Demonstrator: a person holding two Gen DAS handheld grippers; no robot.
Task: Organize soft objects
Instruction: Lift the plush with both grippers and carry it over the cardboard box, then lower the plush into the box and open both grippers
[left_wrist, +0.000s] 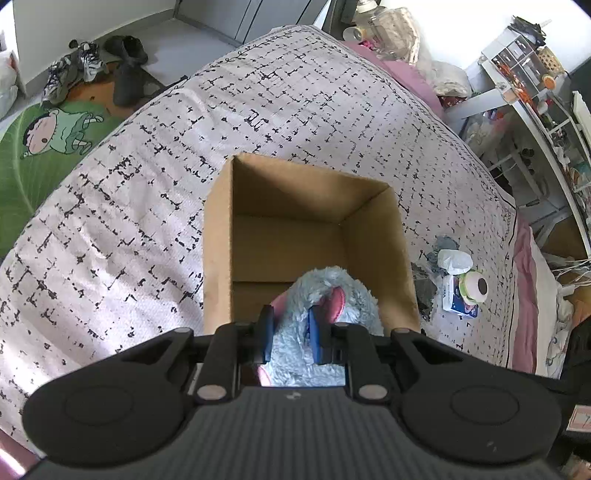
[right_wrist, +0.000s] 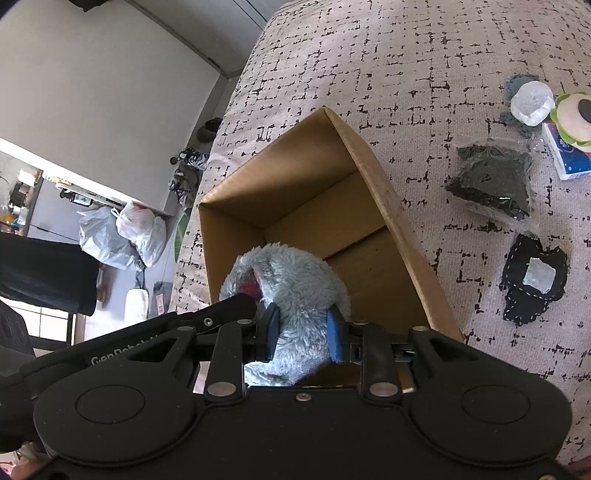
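An open cardboard box (left_wrist: 373, 240) stands on the patterned bedspread; it also shows in the right wrist view (right_wrist: 388, 206). A fluffy grey-blue plush toy (left_wrist: 332, 291) with pink parts hangs over the box's near edge. My left gripper (left_wrist: 290, 334) is shut on the plush toy. My right gripper (right_wrist: 301, 336) is shut on the same plush toy (right_wrist: 291, 280) from the other side. The left gripper's finger (right_wrist: 236, 304) shows at the toy's left in the right wrist view. The box floor that I can see is bare.
Right of the box lie a dark green bagged cloth (right_wrist: 491, 181), a black stitched cloth (right_wrist: 517, 295), a grey item, a clear bag (right_wrist: 532, 101), a green-rimmed round toy (left_wrist: 474, 286) and a blue-white tissue pack (right_wrist: 565, 155). Shoes (left_wrist: 125, 70) and a green mat lie on the floor.
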